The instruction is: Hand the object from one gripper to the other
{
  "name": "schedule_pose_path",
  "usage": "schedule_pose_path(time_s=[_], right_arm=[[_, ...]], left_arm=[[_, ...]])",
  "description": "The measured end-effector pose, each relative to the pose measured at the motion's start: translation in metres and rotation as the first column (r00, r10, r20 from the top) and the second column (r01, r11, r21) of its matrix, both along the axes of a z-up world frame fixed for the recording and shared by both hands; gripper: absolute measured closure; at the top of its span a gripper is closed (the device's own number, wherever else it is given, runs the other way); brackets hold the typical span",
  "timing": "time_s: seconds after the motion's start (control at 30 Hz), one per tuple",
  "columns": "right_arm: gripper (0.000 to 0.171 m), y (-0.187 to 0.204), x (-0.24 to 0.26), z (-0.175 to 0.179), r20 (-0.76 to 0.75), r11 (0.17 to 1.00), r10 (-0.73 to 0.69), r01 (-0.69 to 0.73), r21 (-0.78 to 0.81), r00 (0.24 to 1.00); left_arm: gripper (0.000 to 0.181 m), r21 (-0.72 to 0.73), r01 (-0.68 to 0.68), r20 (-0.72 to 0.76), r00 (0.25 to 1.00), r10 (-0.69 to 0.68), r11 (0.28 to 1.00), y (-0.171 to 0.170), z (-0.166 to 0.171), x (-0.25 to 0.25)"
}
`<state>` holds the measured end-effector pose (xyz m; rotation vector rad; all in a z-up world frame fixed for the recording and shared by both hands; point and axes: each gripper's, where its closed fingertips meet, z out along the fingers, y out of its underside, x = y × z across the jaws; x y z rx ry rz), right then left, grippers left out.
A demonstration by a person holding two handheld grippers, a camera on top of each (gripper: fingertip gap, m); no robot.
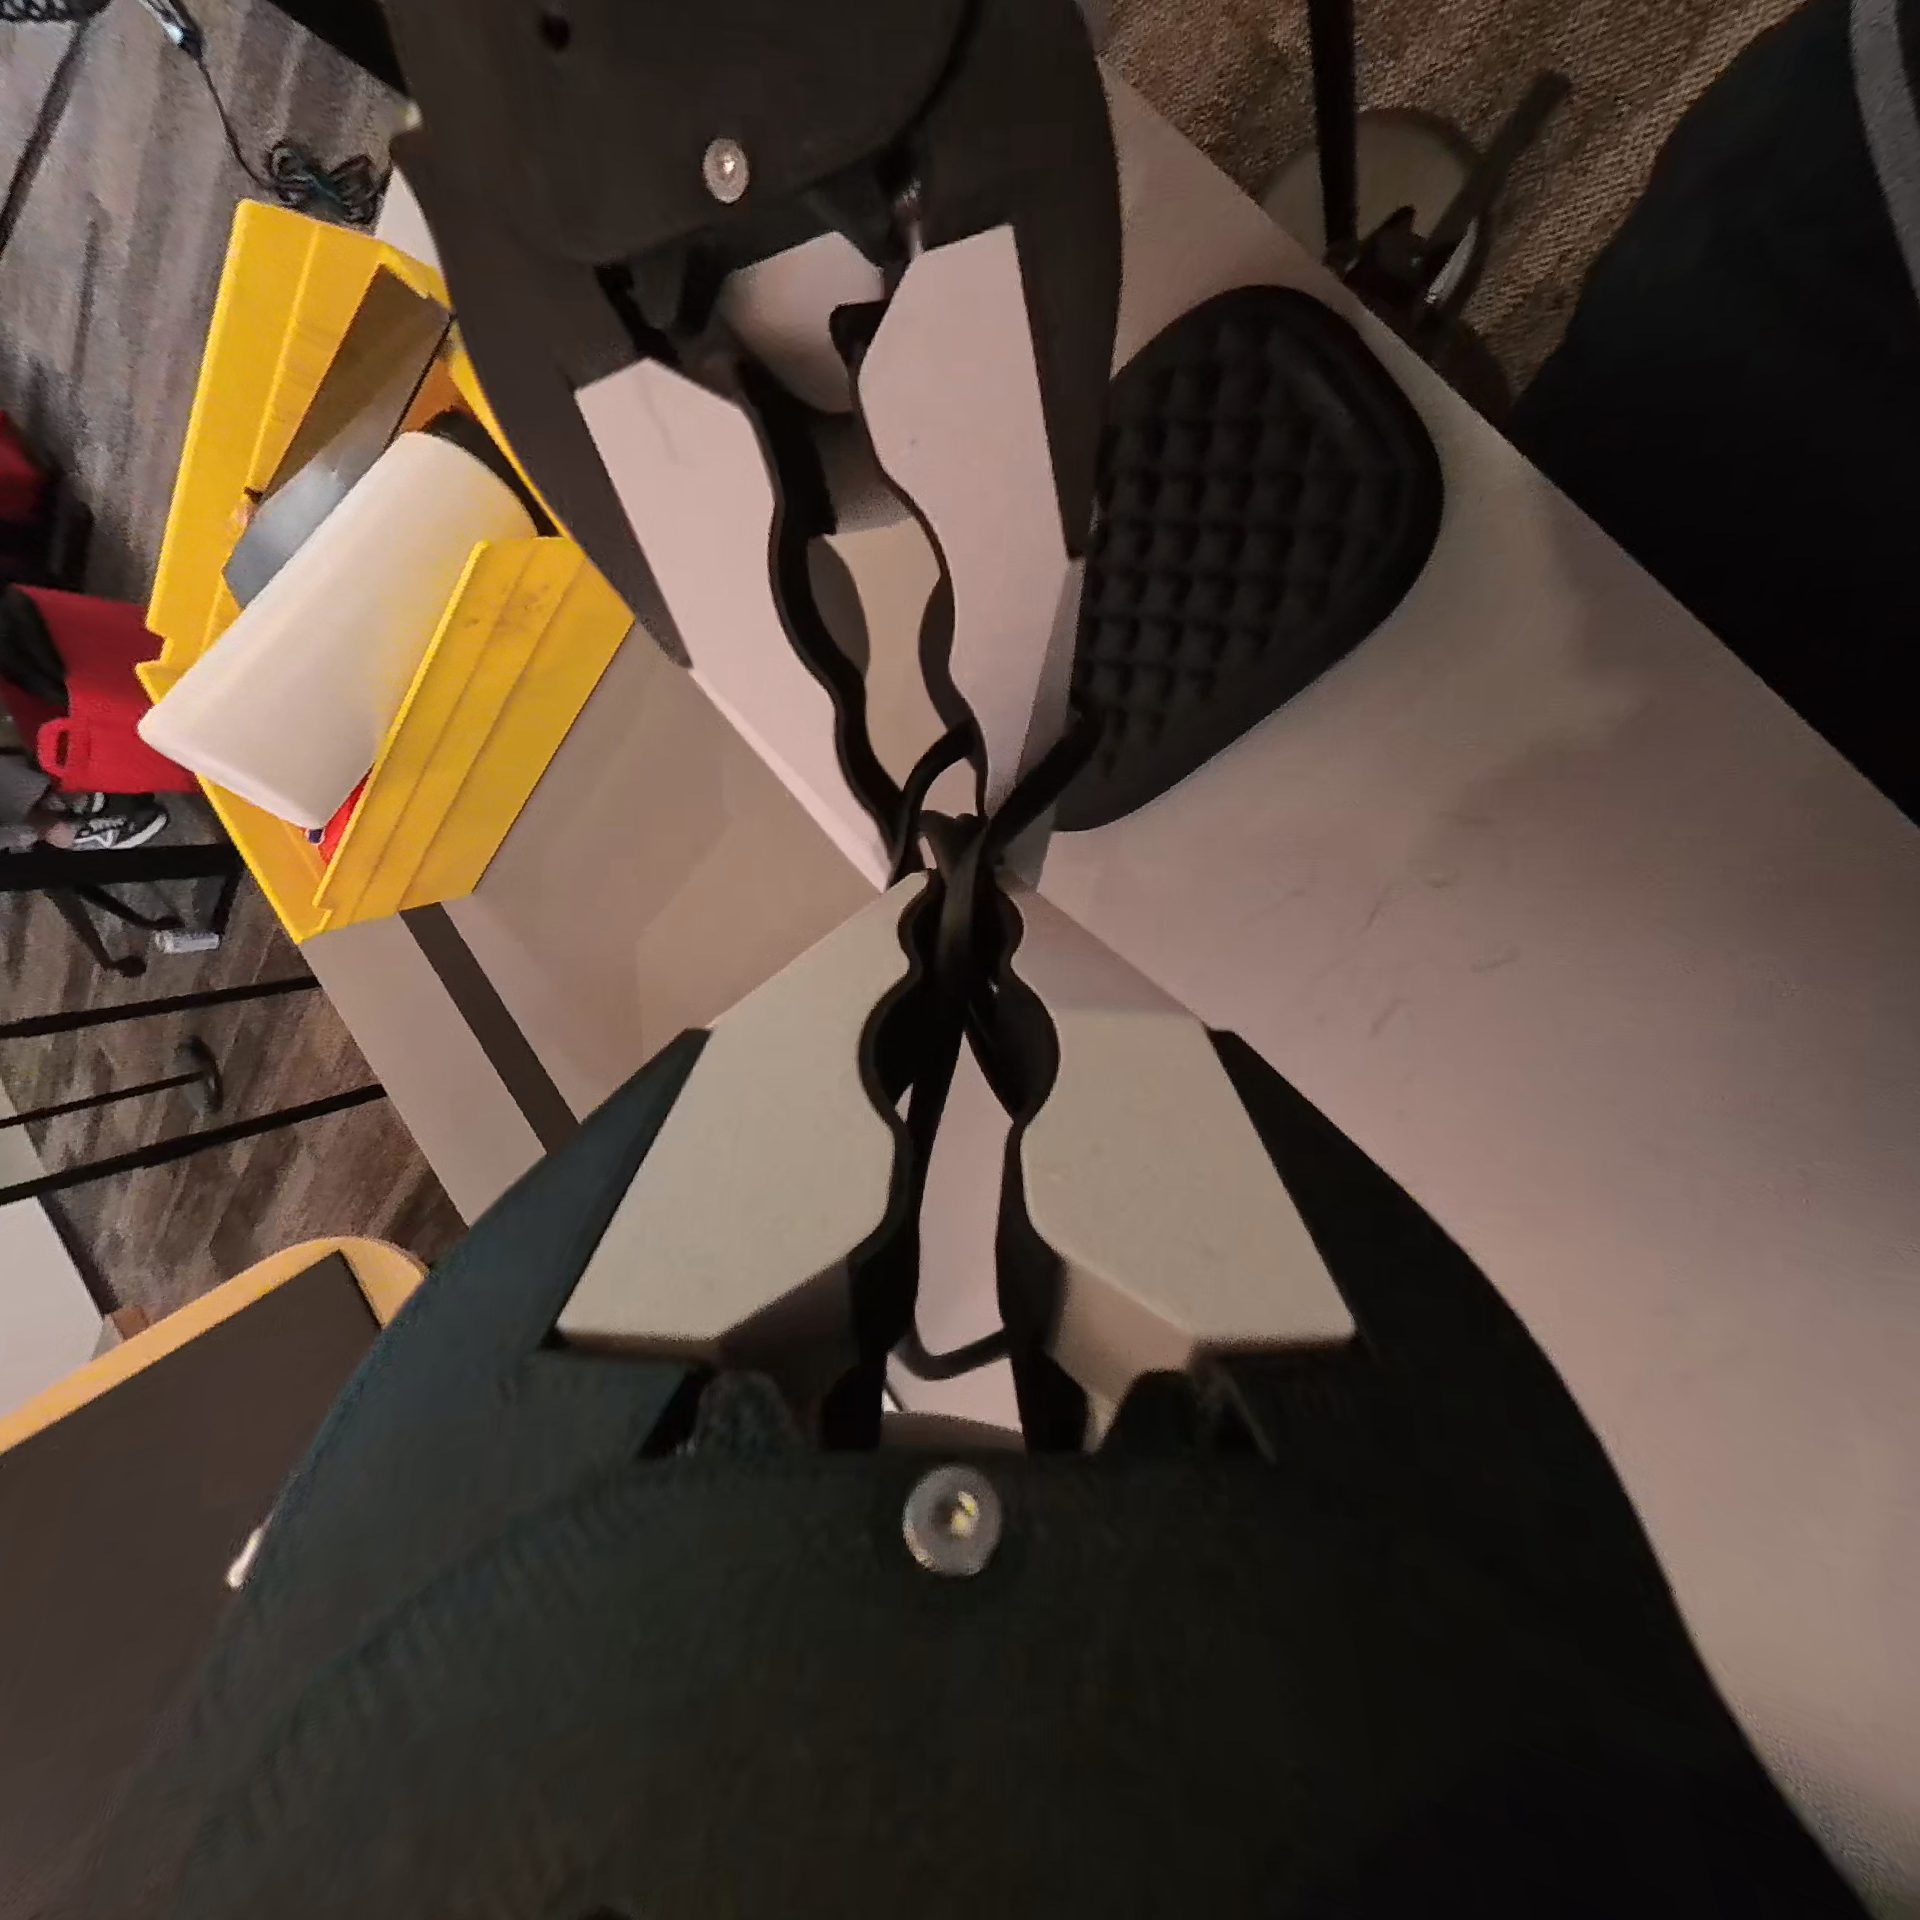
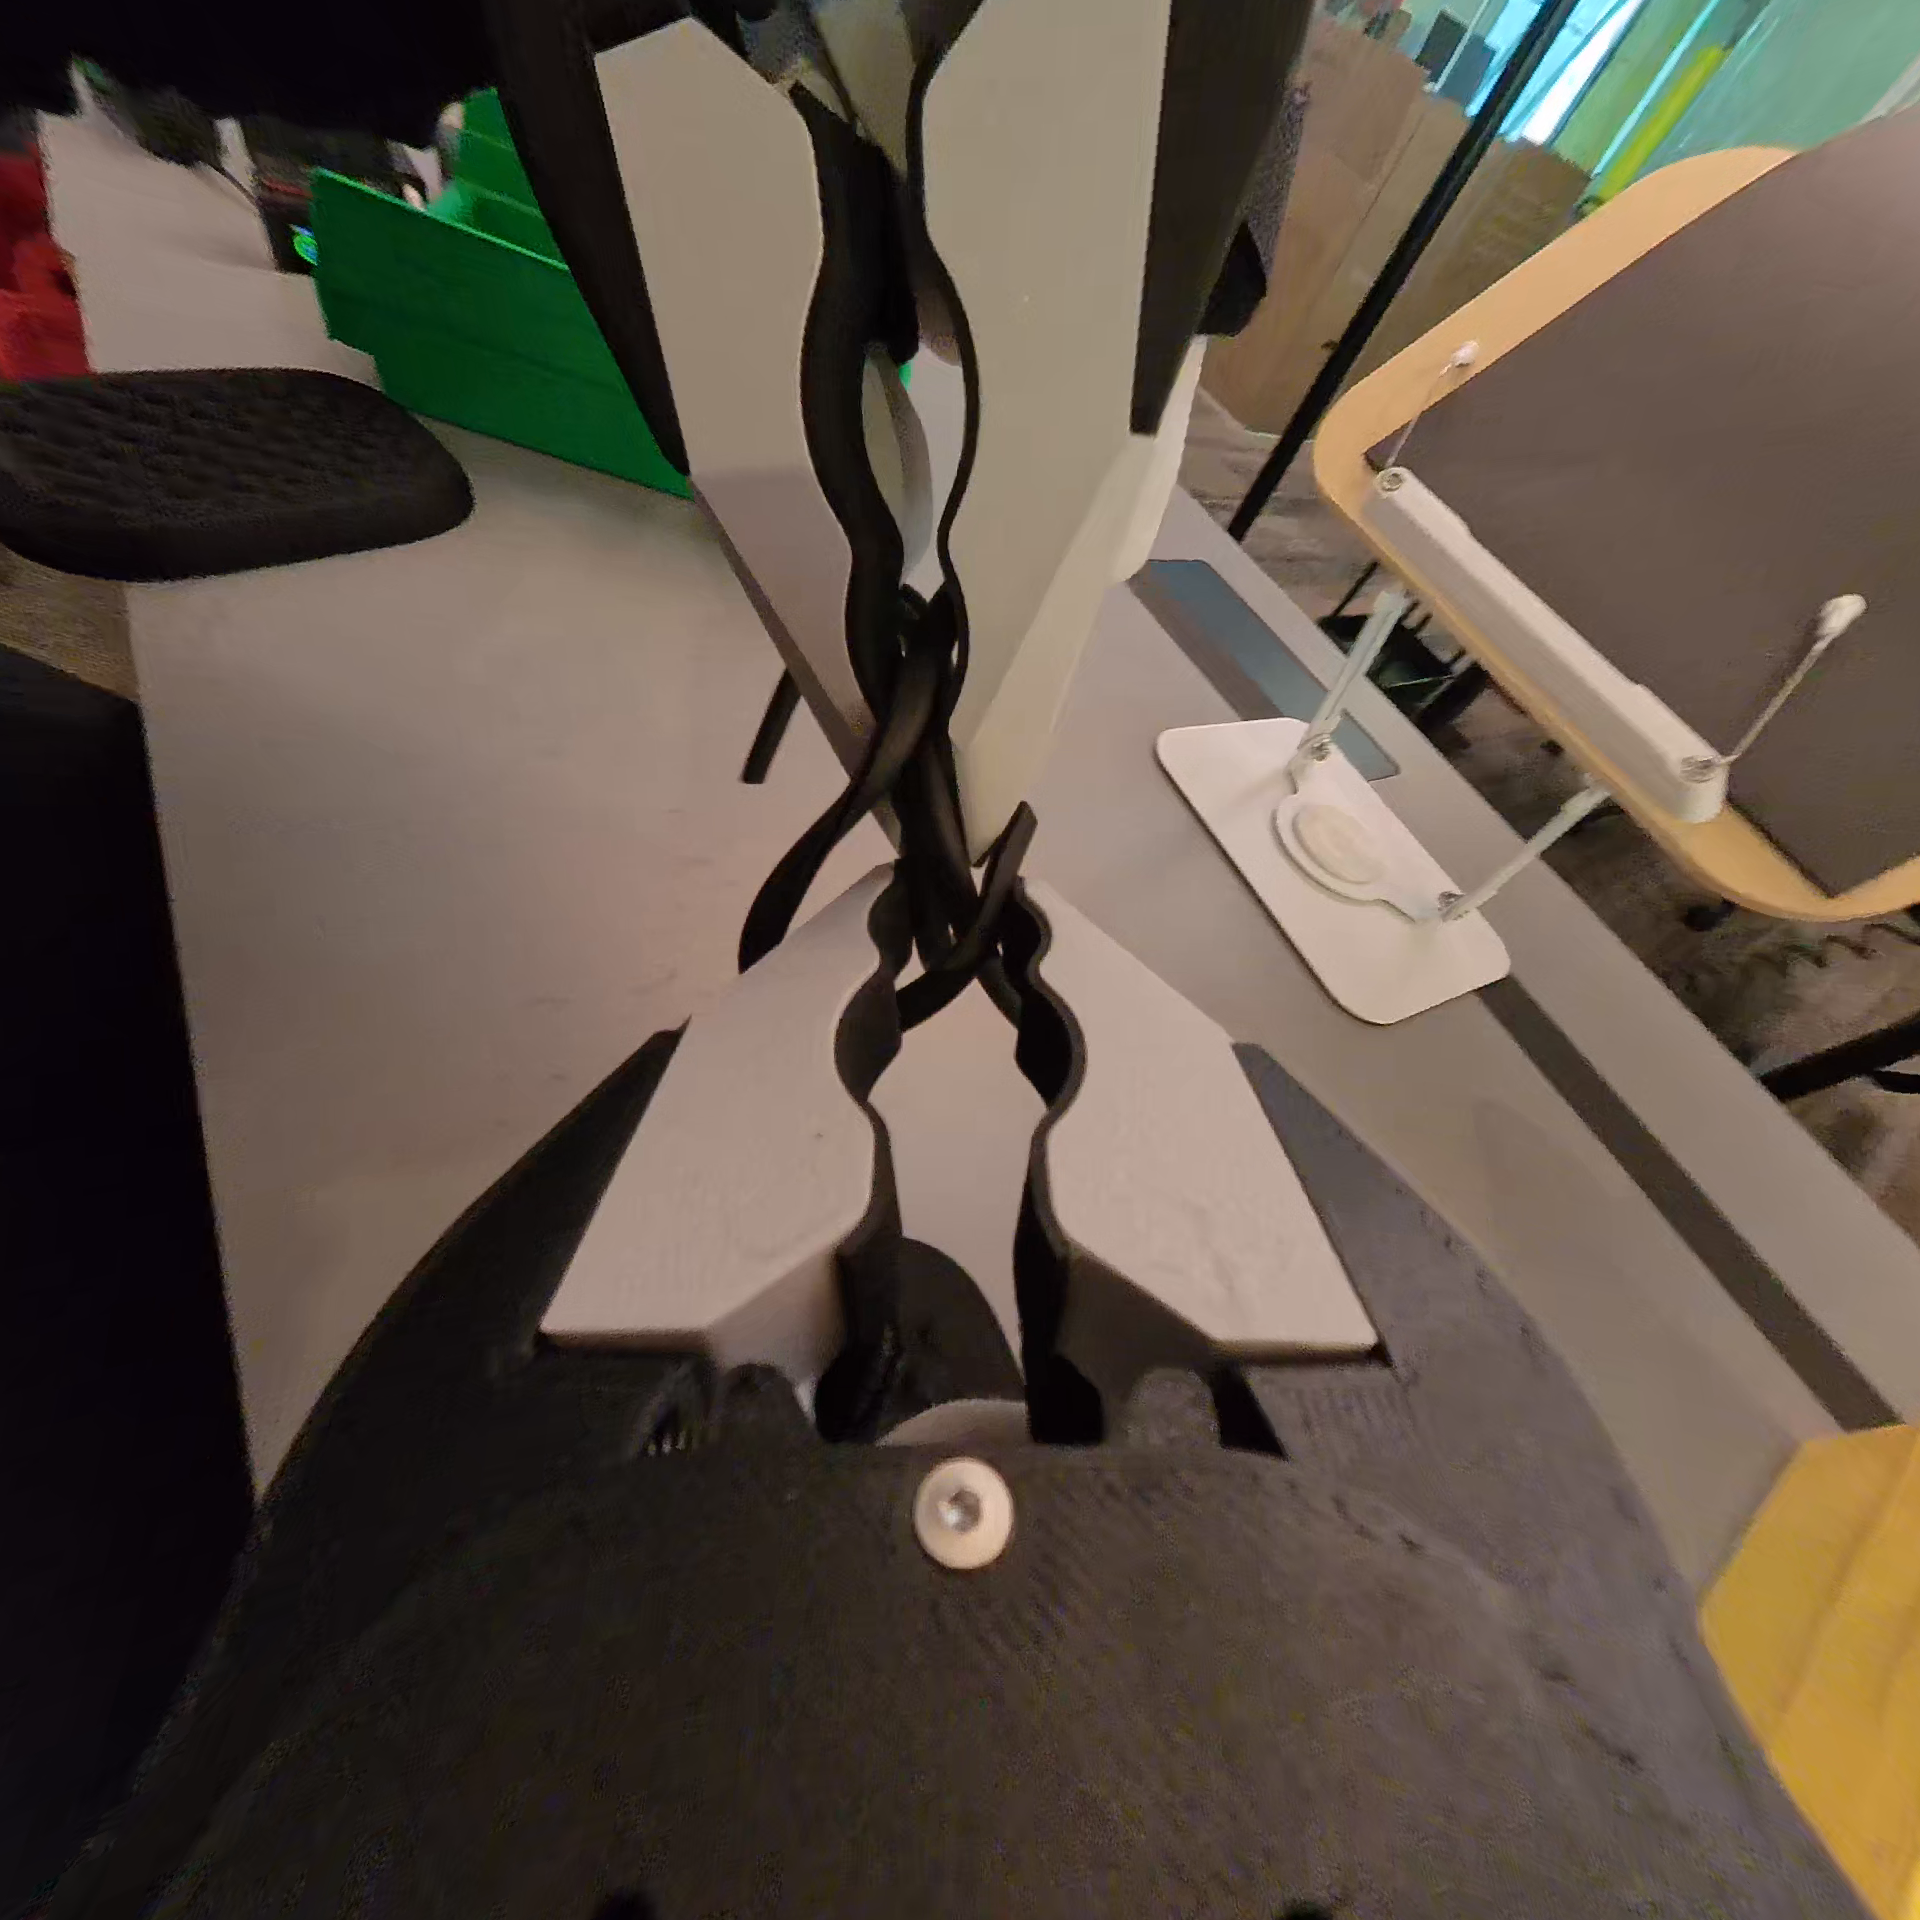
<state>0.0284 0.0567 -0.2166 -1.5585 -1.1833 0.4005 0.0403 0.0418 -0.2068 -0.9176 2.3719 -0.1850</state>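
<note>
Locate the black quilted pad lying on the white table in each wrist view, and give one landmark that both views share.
Left wrist view: the black quilted pad lies upper right of centre, partly behind the opposite hand-held gripper.
Right wrist view: the pad lies at the left edge, upper half, on the white table.
Shared landmark: the bundle of black cord where both grippers' fingertips meet, near the centre of each view.

The black cord (image 1: 951, 904) is pinched where the two grippers meet tip to tip, so its middle is hidden between their white fingers (image 1: 748, 1174); what kind of cord it is cannot be told. Beyond it, the black pad (image 2: 208, 468) is cut by the picture's left edge, and the green bin (image 2: 468, 312) behind it is half covered by the left gripper (image 2: 925, 748).
</note>
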Motion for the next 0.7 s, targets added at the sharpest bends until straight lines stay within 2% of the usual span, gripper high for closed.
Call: schedule_pose_path(time_s=[0.27, 0.5, 0.7], right_arm=[[0.161, 0.003, 0.003, 0.001, -0.051, 0.999, -0.033, 0.033, -0.012, 0.998], [0.162, 0.008, 0.006, 0.0, -0.088, 0.996, -0.084, 0.081, -0.046, 0.993], [0.162, 0.014, 0.007, 0.0, -0.139, 0.988, -0.119, 0.104, -0.112, 0.983]], left_arm=[[0.178, -0.004, 0.008, 0.01, 1.0, -0.008, 1.0, 0.004, 0.002, 0.003], [0.178, -0.03, -0.043, 0.03, 0.999, 0.044, 0.999, 0.011, 0.002, 0.006], [0.177, 0.024, -0.081, 0.047, 0.996, 0.079, 0.996, 0.019, 0.003, 0.008]])
